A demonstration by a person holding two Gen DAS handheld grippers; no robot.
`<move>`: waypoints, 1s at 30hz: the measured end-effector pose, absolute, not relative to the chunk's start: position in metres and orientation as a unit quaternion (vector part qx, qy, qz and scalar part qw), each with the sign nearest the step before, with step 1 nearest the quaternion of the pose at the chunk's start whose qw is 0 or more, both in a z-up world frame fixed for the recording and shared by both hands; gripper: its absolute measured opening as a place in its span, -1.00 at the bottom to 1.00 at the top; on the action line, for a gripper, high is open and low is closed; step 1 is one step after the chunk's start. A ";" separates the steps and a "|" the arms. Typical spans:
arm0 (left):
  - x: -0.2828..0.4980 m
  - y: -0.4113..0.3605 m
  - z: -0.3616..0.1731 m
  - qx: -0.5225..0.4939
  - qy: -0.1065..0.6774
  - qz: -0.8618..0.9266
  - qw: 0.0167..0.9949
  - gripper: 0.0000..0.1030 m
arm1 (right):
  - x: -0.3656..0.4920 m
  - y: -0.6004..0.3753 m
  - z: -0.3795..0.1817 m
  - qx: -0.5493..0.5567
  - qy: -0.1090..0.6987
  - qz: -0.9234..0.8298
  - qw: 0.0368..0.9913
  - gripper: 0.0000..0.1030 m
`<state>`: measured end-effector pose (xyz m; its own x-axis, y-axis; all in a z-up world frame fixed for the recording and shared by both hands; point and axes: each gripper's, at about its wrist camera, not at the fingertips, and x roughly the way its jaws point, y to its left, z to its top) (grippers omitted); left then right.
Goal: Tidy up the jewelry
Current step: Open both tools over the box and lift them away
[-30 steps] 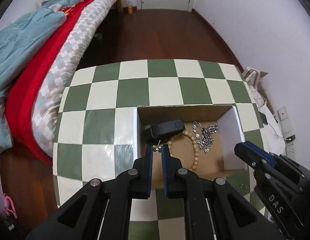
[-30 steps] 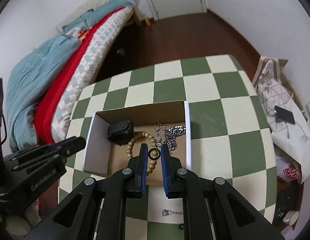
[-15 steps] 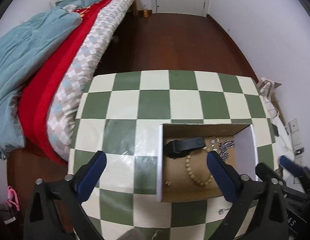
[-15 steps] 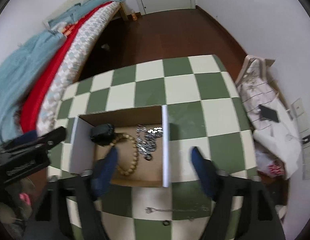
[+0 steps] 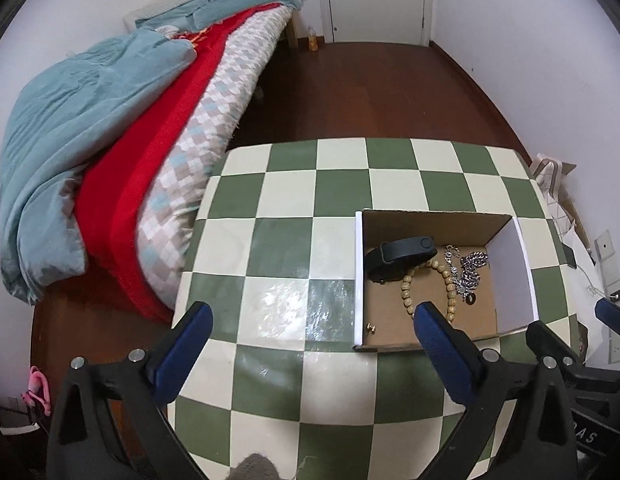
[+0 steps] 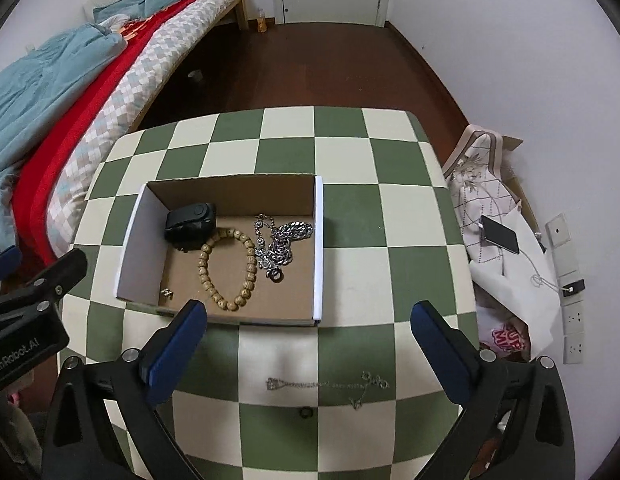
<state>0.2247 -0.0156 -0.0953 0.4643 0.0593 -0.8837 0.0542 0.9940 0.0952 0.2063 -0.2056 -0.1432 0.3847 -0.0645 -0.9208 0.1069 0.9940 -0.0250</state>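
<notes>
Jewelry dropped in, both claws spread

Jewelry sits in the open brown cardboard box [image 6: 230,248] on the green-and-cream checkered bench [image 6: 349,240]. A second ago each claw was pinched on a small piece; now the left claw [image 5: 310,344] and right claw [image 6: 310,340] gape wide, empty. A thin silver chain [image 6: 325,383] remains outside on the bench.

Ahead of the wide-open left claw [image 5: 310,322], its right blue pad [image 5: 439,336] hides the near end of the tan wooden bead bracelet [image 5: 407,286]. The small gold-coloured item [image 5: 370,328] in the brown cardboard box [image 5: 509,280] is too tiny to identify. Below the right claw [image 6: 308,322], a small dark ring [image 6: 306,412] and thin silver chain [image 6: 329,383] lack discernible detail. The green-and-cream checkered surface [image 6: 349,160] is cut off by the bottom edge.
</notes>
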 end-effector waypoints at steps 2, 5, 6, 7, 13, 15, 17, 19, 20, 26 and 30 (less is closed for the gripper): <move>0.218 -0.013 -0.088 0.053 0.510 0.004 0.859 0.99 | 0.200 -0.205 -0.136 0.020 0.546 -0.053 0.836 1.00; 0.204 -0.008 -0.073 0.054 0.492 0.013 0.869 0.99 | 0.188 -0.204 -0.121 0.019 0.532 -0.056 0.845 1.00; 0.200 -0.007 -0.069 0.054 0.485 0.015 0.872 0.99 | 0.184 -0.203 -0.117 0.016 0.527 -0.057 0.848 1.00; 0.195 -0.005 -0.064 0.055 0.479 0.017 0.876 0.99 | 0.179 -0.203 -0.111 0.016 0.521 -0.058 0.851 1.00; 0.164 0.002 -0.037 0.064 0.441 0.027 0.895 0.99 | 0.151 -0.196 -0.077 0.006 0.486 -0.066 0.871 1.00; 0.154 0.005 -0.031 0.061 0.435 0.026 0.898 0.99 | 0.142 -0.194 -0.067 0.006 0.476 -0.066 0.877 1.00; 0.146 0.006 -0.025 0.057 0.430 0.024 0.901 0.99 | 0.134 -0.192 -0.060 0.007 0.469 -0.065 0.881 1.00; 0.138 0.007 -0.019 0.056 0.423 0.022 0.904 0.99 | 0.124 -0.190 -0.053 0.012 0.464 -0.062 0.884 1.00; 0.133 0.007 -0.017 0.055 0.421 0.021 0.905 0.99 | 0.119 -0.189 -0.049 0.015 0.461 -0.060 0.885 1.00; 0.107 0.007 -0.013 0.049 0.406 0.023 0.912 0.99 | 0.087 -0.200 -0.049 0.055 0.452 -0.049 0.889 1.00; 0.097 0.000 -0.037 0.073 0.410 0.044 0.908 1.00 | 0.067 -0.225 -0.086 0.083 0.480 -0.065 0.871 1.00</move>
<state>0.0969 -0.0003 -0.0366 0.6601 0.1400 -0.7381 -0.0208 0.9855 0.1684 0.0671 -0.2249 -0.0860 0.5309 -0.0334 -0.8468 0.1922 0.9779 0.0819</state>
